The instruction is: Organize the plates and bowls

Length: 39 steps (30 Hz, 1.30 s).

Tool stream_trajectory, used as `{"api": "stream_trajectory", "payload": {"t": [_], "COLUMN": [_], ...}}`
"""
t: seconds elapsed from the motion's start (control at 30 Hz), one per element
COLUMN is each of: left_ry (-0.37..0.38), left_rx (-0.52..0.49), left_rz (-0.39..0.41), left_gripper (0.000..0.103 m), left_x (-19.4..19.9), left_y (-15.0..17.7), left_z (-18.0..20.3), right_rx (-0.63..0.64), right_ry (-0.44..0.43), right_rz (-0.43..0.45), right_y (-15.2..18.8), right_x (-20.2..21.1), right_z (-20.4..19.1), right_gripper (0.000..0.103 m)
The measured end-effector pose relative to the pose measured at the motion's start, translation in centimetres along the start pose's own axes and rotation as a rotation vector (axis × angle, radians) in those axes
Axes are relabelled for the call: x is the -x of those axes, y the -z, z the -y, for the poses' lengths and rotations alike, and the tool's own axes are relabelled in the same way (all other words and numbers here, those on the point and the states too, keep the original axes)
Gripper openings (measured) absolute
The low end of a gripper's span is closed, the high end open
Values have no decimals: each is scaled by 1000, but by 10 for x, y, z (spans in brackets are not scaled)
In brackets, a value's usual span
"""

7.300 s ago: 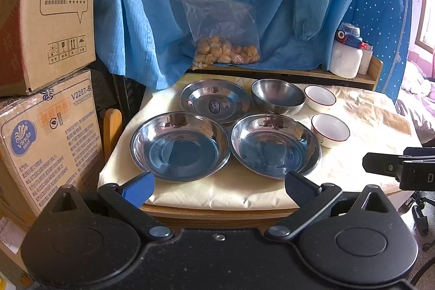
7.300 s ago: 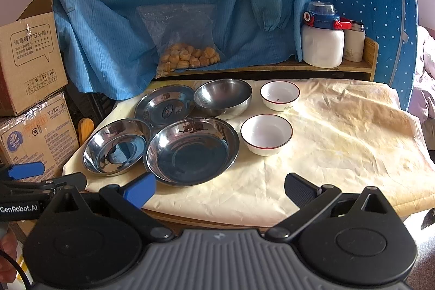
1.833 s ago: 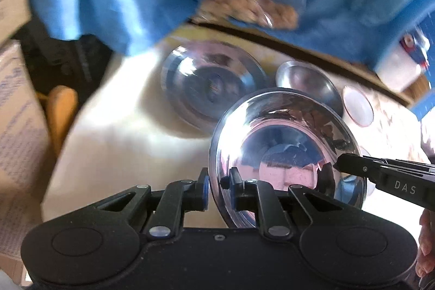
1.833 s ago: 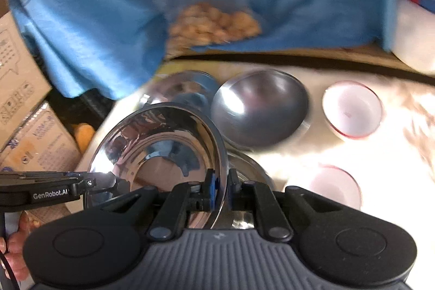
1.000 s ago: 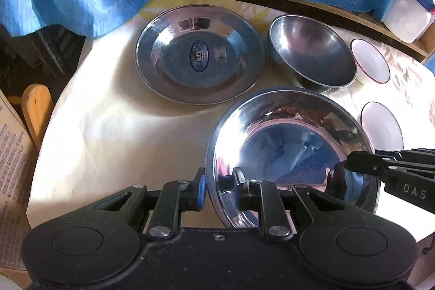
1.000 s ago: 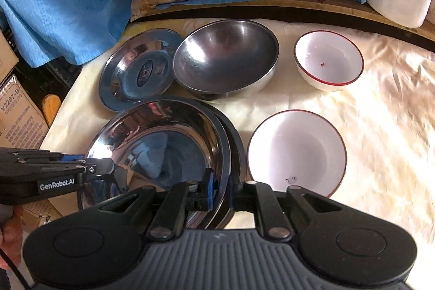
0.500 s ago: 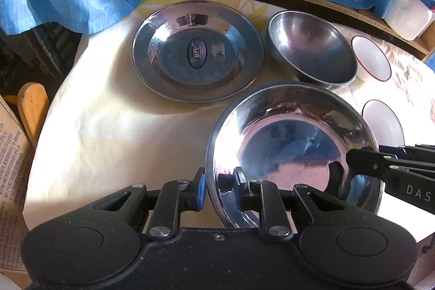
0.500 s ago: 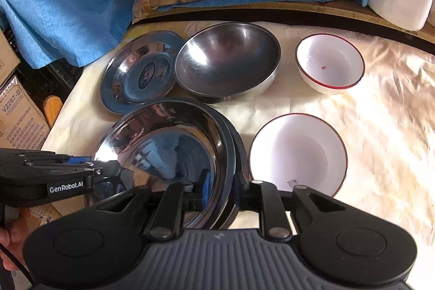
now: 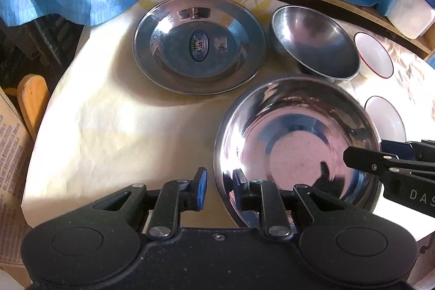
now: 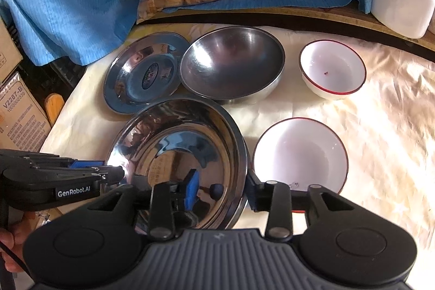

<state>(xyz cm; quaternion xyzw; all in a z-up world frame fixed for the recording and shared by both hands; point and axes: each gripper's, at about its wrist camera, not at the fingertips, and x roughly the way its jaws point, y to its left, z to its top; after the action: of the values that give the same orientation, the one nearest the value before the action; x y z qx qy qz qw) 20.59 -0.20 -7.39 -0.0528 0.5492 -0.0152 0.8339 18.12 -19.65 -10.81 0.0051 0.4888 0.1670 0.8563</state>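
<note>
Worktop (image 9: 108,127) under a pale cloth carries all the dishes, and judging by how they lie, the sorting is barely started. Largest is the stack near the front edge: one shiny steel plate (image 9: 296,143) sits nested in a second, whose darker rim (image 10: 242,154) shows just outside it in the right wrist view. That pairing looks like the one step done.

Next in size, the stickered steel plate (image 9: 199,44) lies alone toward the back, apart from the stack, so it probably belongs on top of the pair next. Beside it, touching or nearly so, stands the deep steel bowl (image 9: 312,42), not yet grouped with anything. Smaller are the two white red-rimmed bowls: the near white bowl (image 10: 300,155) sits just beside the stack, the far white bowl (image 10: 333,69) sits behind it, and they lie separate, unstacked.

The left gripper (image 9: 218,188) has its fingers parted on either side of the stack's near-left rim, blue pad outside and dark pad inside, gripping nothing as far as I can tell. The right gripper (image 10: 221,190) likewise straddles the right rim with a clear gap, released. Both appear free to go for the lone plate.
</note>
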Motion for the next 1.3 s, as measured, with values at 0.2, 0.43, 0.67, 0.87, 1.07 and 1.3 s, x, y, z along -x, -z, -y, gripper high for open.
{"api": "stream_trajectory", "payload": {"t": [0.2, 0.43, 0.67, 0.87, 1.07, 1.3], "left_ry": [0, -3, -3, -27, -38, 1], "left_rx": [32, 70, 104, 182, 298, 306], "left_rz": [7, 30, 54, 91, 109, 134], "left_gripper": [29, 47, 63, 88, 102, 102], "left_x": [6, 16, 26, 33, 34, 27], "left_y": [1, 1, 3, 3, 0, -15], "left_z": [-7, -14, -22, -46, -86, -115], "right_rx": [-5, -10, -14, -44, -67, -97], "right_ry": [-10, -30, -43, -72, -89, -118], "right_rz": [-2, -12, 17, 62, 98, 134], "right_y": [1, 4, 5, 8, 7, -2], "right_x": [1, 3, 16, 30, 32, 28], "right_z": [0, -2, -4, -3, -8, -16], "right_gripper": [51, 65, 75, 88, 103, 103]}}
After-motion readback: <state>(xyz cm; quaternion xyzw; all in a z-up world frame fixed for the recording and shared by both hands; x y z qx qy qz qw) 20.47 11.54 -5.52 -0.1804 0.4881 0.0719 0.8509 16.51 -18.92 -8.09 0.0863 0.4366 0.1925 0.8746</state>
